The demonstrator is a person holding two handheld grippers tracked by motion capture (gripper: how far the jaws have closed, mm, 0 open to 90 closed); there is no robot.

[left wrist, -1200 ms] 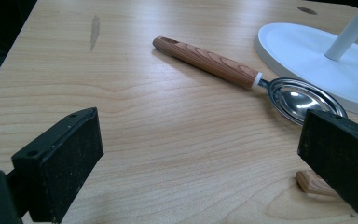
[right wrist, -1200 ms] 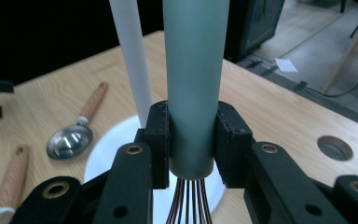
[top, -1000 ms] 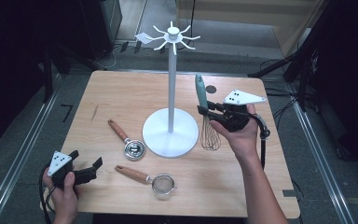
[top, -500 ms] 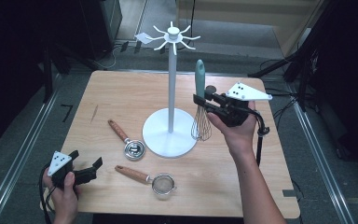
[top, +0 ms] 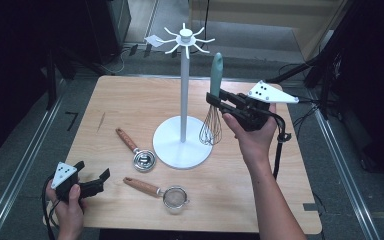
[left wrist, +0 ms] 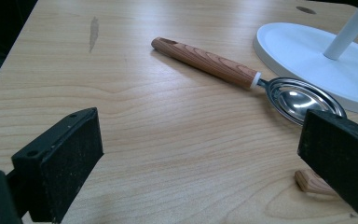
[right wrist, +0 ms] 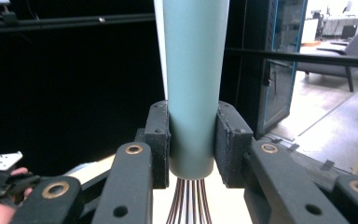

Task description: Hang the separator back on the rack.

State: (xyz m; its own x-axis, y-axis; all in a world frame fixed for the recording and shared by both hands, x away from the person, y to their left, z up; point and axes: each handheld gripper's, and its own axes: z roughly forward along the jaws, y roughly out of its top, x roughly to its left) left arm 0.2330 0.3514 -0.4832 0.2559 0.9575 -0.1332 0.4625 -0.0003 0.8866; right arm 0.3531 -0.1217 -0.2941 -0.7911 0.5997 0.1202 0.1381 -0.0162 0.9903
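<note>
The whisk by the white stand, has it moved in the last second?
Yes. The whisk, clamped in the right gripper, has risen off the table and hangs upright beside the white stand.

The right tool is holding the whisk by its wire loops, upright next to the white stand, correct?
Not quite. The right tool grips the whisk by its teal handle, wires hanging below, as the right gripper view shows. It is upright beside the white stand.

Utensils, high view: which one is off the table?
The whisk with the pale green handle, clamped upright in the right gripper beside the white stand. The measuring spoon and the strainer, both wooden-handled, lie flat on the table.
</note>
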